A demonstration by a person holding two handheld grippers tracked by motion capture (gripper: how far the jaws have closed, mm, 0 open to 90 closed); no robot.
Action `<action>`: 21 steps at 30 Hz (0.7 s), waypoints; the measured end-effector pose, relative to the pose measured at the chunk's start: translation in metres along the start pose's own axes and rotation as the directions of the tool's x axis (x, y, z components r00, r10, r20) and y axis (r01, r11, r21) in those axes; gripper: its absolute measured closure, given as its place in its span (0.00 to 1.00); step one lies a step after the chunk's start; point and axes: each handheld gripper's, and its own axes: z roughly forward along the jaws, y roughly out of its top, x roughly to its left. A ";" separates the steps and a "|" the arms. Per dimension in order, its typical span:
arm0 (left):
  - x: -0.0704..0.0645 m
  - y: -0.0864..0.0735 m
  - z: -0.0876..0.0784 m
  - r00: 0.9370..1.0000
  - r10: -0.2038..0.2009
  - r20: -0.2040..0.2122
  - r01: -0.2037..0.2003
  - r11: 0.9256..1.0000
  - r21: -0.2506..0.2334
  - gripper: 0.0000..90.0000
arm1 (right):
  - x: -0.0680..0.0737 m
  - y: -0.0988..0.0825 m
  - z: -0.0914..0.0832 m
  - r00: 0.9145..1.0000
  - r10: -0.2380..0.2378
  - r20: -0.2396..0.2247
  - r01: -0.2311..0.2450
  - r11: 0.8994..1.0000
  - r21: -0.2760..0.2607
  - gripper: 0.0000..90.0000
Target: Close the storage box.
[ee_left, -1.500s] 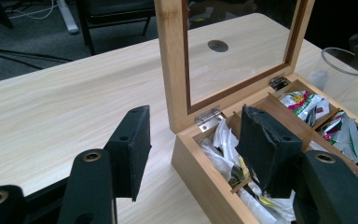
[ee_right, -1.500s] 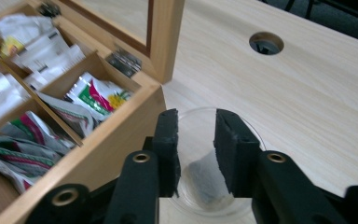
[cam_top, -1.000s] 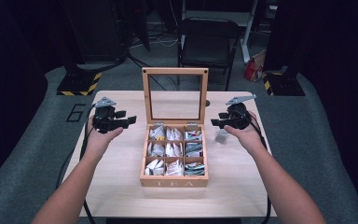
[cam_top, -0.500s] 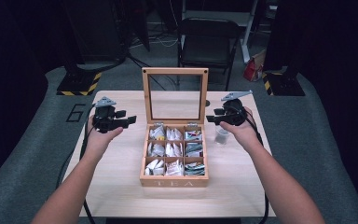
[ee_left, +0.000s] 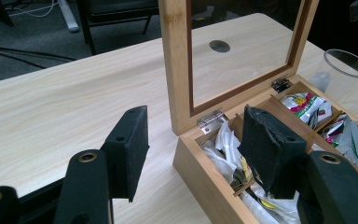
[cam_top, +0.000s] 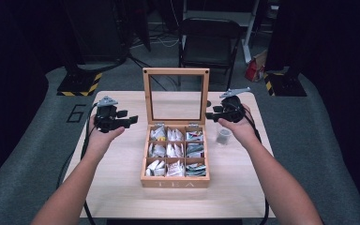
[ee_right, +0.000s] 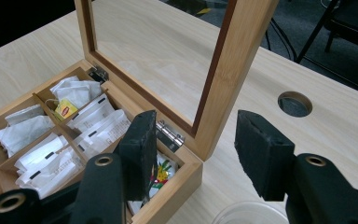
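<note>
The tea box (cam_top: 175, 154) sits in the middle of the table (cam_top: 122, 197), its glass lid (cam_top: 176, 96) standing upright at the back and nine compartments full of tea bags (cam_top: 168, 150). The right gripper view picks out a yellow-tagged bag (ee_right: 64, 110) and a round hole (ee_right: 294, 103) in the tabletop. A clear cup (cam_top: 223, 136) stands just right of the box. The left gripper (cam_top: 124, 121) hovers beside the box's left rear corner, jaws half apart and empty. The right gripper (cam_top: 211, 114) hangs by the lid's right edge, also half parted, holding nothing. Since a second ago it has drifted slightly toward the lid; the left has kept its place.
</note>
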 end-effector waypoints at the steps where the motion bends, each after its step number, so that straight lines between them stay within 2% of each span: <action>1: 0.000 0.000 0.000 1.000 0.000 -0.001 0.000 1.000 -0.001 0.46 | 0.000 0.001 0.001 1.000 0.005 0.000 -0.005 1.000 0.001 0.53; 4: 0.000 0.000 0.000 1.000 0.002 0.000 -0.002 1.000 0.000 0.46 | -0.003 0.003 0.003 1.000 0.016 -0.002 -0.016 1.000 -0.006 0.52; 7: 0.000 0.000 0.001 1.000 -0.005 -0.004 0.005 1.000 0.000 0.47 | -0.006 0.005 0.006 1.000 0.006 0.004 -0.006 1.000 -0.007 0.52; 11: 0.000 0.000 0.002 1.000 -0.006 0.001 0.006 1.000 -0.002 0.46 | -0.010 0.006 0.011 1.000 0.025 0.012 -0.025 1.000 -0.008 0.51; 14: 0.000 -0.001 0.003 1.000 -0.001 0.007 0.001 1.000 0.007 0.46 | -0.014 0.008 0.015 1.000 0.016 0.015 -0.016 1.000 -0.007 0.50; 17: 0.000 -0.001 0.004 1.000 -0.007 0.008 0.007 1.000 0.003 0.46 | -0.016 0.010 0.019 1.000 0.025 0.013 -0.025 1.000 -0.009 0.50; 19: 0.001 -0.001 0.005 1.000 -0.005 0.007 0.005 1.000 0.010 0.46 | -0.017 0.011 0.021 0.999 0.049 0.009 -0.049 0.999 -0.022 0.50; 21: 0.002 -0.001 0.006 1.000 -0.004 0.007 0.004 1.000 0.011 0.46 | -0.018 0.011 0.024 0.999 0.038 0.011 -0.038 0.999 -0.020 0.50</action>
